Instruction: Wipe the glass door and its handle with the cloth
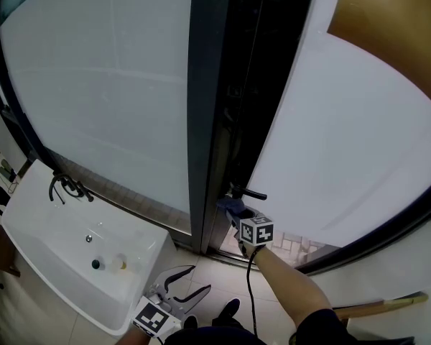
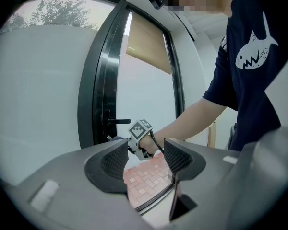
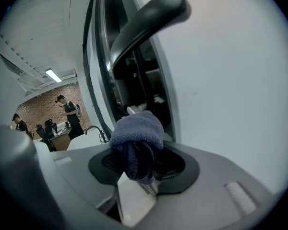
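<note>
Loosely bunched fuzzy cloth (image 3: 137, 135) (navy) under smooth handle (image 3: 149, 20).

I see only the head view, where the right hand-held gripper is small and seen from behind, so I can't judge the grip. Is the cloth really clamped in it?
Observer: Yes. The right gripper view shows the right hand-held gripper shut on the bunched blue terry cloth, which bulges out past the jaws.
Operator: Is the cloth on the handle?
Observer: Not yet. In that view the black lever door handle stands above the cloth with a gap between them.
Operator: Is the left one carrying anything?
Observer: No. The left gripper view shows the left hand-held gripper with its jaws apart, and only pink floor tiles show between them.
</note>
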A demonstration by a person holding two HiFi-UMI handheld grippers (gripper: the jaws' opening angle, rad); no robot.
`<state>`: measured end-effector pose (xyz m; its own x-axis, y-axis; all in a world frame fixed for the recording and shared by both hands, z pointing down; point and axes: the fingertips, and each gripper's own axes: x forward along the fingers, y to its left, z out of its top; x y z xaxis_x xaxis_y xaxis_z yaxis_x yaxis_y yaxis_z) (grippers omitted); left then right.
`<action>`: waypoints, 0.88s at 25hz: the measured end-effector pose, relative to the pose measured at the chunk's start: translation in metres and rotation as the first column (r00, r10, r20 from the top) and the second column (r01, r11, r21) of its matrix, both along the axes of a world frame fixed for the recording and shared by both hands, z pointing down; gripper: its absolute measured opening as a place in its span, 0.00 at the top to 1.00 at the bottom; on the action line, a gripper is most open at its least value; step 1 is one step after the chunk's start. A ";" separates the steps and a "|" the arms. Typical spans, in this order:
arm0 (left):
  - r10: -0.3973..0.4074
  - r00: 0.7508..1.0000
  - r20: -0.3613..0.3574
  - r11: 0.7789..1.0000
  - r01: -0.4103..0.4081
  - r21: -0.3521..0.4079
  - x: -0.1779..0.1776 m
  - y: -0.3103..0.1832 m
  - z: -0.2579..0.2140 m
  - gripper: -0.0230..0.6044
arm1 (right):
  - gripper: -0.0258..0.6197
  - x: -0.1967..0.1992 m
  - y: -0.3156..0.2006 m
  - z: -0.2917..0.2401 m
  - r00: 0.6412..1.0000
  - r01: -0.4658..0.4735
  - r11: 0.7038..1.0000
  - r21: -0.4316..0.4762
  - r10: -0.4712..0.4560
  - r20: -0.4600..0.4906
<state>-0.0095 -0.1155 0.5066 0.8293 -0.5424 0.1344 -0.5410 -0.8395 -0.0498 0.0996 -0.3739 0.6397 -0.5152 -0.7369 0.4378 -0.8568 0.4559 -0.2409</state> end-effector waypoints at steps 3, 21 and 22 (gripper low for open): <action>-0.006 1.000 -0.025 1.000 0.006 -0.005 0.004 0.000 -0.008 0.59 | 0.70 -0.017 -0.001 0.012 1.000 0.027 0.999 -0.036 -0.027 0.009; 0.042 0.999 -0.025 0.998 -0.041 0.051 0.021 -0.002 -0.028 0.59 | 0.70 0.054 -0.026 -0.024 0.992 -0.123 0.992 0.035 0.123 0.005; 0.048 0.999 -0.025 0.998 -0.047 0.053 0.023 -0.001 -0.029 0.59 | 0.70 0.059 -0.025 -0.026 0.991 -0.131 0.990 0.041 0.131 0.007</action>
